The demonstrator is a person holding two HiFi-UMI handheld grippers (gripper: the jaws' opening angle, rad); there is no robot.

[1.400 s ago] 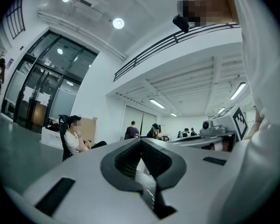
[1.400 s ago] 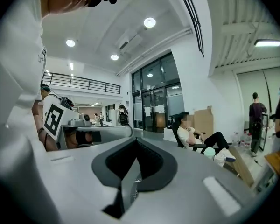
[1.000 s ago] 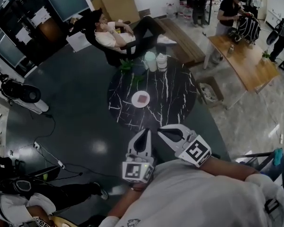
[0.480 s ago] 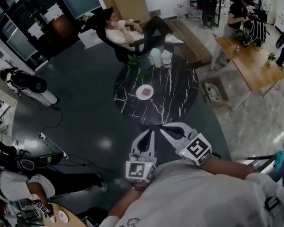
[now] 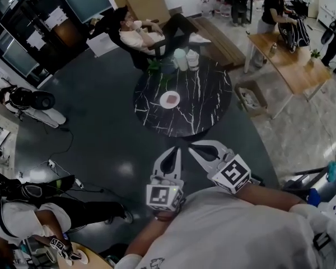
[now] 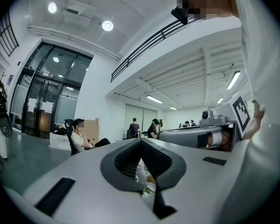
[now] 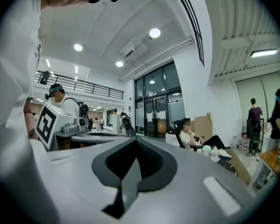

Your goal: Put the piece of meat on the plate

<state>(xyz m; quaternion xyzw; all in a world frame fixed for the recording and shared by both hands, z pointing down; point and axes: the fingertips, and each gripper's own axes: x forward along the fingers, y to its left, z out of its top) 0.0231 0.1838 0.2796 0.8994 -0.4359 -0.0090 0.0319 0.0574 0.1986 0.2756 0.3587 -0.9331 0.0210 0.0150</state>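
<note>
one plate [image 5: 163, 102], one meat piece [image 5: 170, 98] — left gripper [image 5: 174, 149], right gripper [image 5: 192, 146]

The plate [image 5: 162, 101] on the round counter [image 5: 204, 116] is so far off that the pink thing [image 5: 170, 99] on it is too small to tell, and the left tongs [image 6: 141, 141] and right tongs [image 7: 136, 140] each hide the counter top in their own views.

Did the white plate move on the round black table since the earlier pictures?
No. The plate keeps its spot on the table, left of the middle, below the two pale containers; only the camera shifted.
</note>
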